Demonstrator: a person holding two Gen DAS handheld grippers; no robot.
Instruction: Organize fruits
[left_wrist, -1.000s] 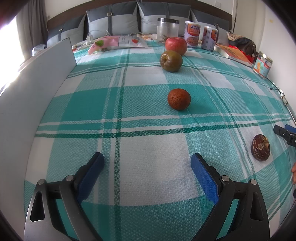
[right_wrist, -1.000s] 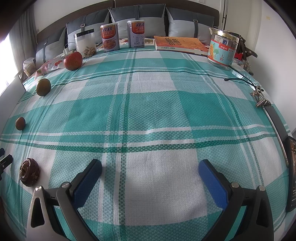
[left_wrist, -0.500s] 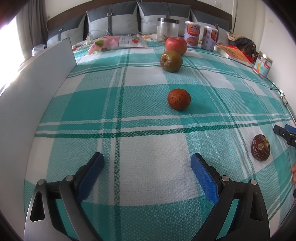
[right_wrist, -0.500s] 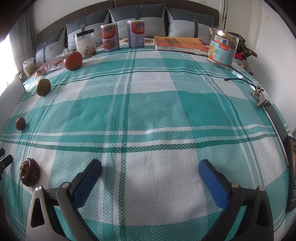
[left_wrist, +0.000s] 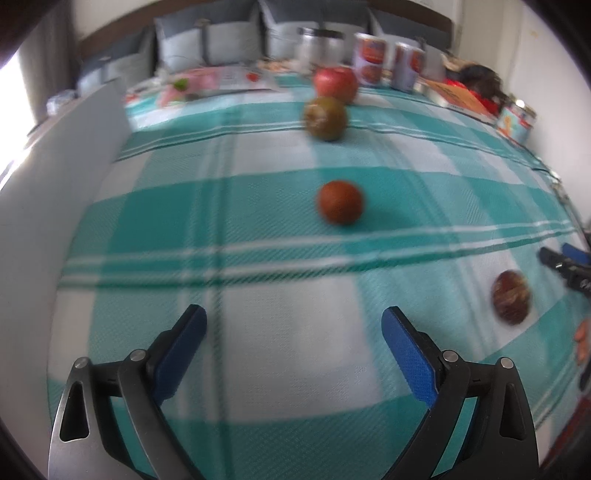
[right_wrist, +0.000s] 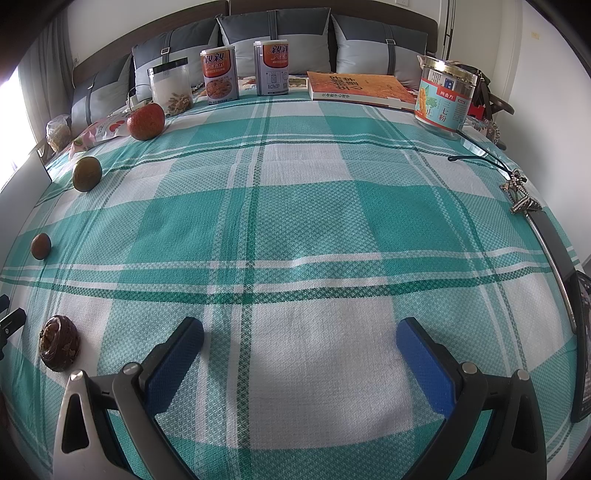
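four fruits lie on the teal plaid cloth (left_wrist: 258, 362) in the blurred left wrist view. the left gripper (left_wrist: 293, 330) hovers low over the near cloth, its blue pads spread wide with nothing between them. an orange-brown fruit (left_wrist: 340, 202) sits ahead in the middle, a greenish fruit (left_wrist: 325, 118) farther off, and a red apple (left_wrist: 335, 83) just behind that one. a dark wrinkled fruit (left_wrist: 511, 301) lies near the right edge, close to the tip of the other tool.

in the right wrist view the right gripper (right_wrist: 300, 338) is also spread wide and holds nothing. the same fruits line the left side, well apart from it. two cans (right_wrist: 218, 77), a book (right_wrist: 360, 88) and a jar (right_wrist: 445, 96) stand along the far edge.
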